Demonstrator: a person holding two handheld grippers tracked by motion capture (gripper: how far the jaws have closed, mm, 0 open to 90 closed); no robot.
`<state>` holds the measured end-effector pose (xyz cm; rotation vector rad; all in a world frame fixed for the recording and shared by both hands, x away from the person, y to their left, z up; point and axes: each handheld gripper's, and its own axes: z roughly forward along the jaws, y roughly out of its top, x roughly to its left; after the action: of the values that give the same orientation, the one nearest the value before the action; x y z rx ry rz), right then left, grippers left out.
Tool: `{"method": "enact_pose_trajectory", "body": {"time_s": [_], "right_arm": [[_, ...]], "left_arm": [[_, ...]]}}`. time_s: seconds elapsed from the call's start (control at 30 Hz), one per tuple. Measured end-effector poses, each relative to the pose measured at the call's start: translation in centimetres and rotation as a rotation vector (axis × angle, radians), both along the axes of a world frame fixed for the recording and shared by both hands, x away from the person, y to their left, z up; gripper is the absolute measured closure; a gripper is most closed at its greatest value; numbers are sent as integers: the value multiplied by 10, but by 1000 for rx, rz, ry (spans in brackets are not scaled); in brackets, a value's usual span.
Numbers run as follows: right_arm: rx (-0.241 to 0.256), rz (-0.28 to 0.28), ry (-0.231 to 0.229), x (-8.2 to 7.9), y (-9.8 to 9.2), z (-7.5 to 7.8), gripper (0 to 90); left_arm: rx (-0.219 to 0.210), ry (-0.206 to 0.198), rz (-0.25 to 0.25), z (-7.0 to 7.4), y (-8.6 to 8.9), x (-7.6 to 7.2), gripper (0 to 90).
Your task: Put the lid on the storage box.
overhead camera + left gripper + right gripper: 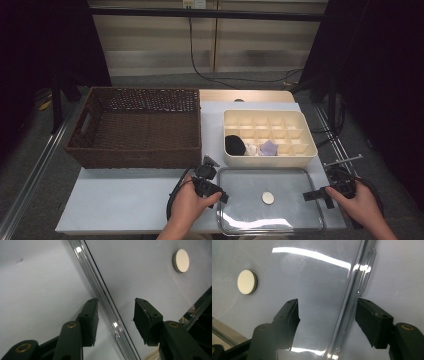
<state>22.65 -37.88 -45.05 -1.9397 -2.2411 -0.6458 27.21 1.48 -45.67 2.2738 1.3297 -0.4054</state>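
Observation:
A clear plastic lid (240,220) lies flat on the white table in front of the cream divided box (305,152). A small white disc (268,198) sits at the lid's middle, also seen as the disc (181,260) and the disc (247,282). My left gripper (220,192) is open, its jaws straddling the lid's left rim (105,298). My right gripper (315,194) is open too, its jaws either side of the lid's right rim (352,302). A hand holds each gripper.
A dark wicker basket (80,145) stands at the left, behind my left gripper. The cream divided box holds a black item (234,144), a white item (250,149) and a lilac item (269,148) in its front cells. The table's front edge (125,231) is near.

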Motion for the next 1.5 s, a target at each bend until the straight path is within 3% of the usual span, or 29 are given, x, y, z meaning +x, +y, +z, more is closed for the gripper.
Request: {"method": "enact_pose_trajectory", "body": {"time_s": [0.2, 0.4, 0.5, 0.77, 1.13, 1.27, 1.4, 1.5], "right_arm": [[11, -17, -4, -1, -1, 0, 394], [22, -31, -6, -1, -3, 0, 414], [23, -34, 0, 0, -4, 0, 424], [54, -55, 3, -2, -7, 0, 483], [33, -59, 16, -2, -5, -1, 510], [33, -52, 30, 1, -4, 0, 500], [33, -56, 57, 3, -4, 0, 509], [26, -58, 38, 1, -4, 0, 527]], "left_arm": [[-22, 16, 18, -2, 4, 2, 553], [-26, 27, 41, -3, 9, 3, 664], [-25, 20, 43, -3, 9, 3, 666], [-63, 60, 66, -5, 12, 6, 664], [-37, 46, 76, -4, 9, 5, 674], [-53, 57, 76, -6, 13, 7, 713], [-33, 66, 80, -4, 11, 7, 714], [-48, 65, 88, -5, 12, 7, 717]]}}
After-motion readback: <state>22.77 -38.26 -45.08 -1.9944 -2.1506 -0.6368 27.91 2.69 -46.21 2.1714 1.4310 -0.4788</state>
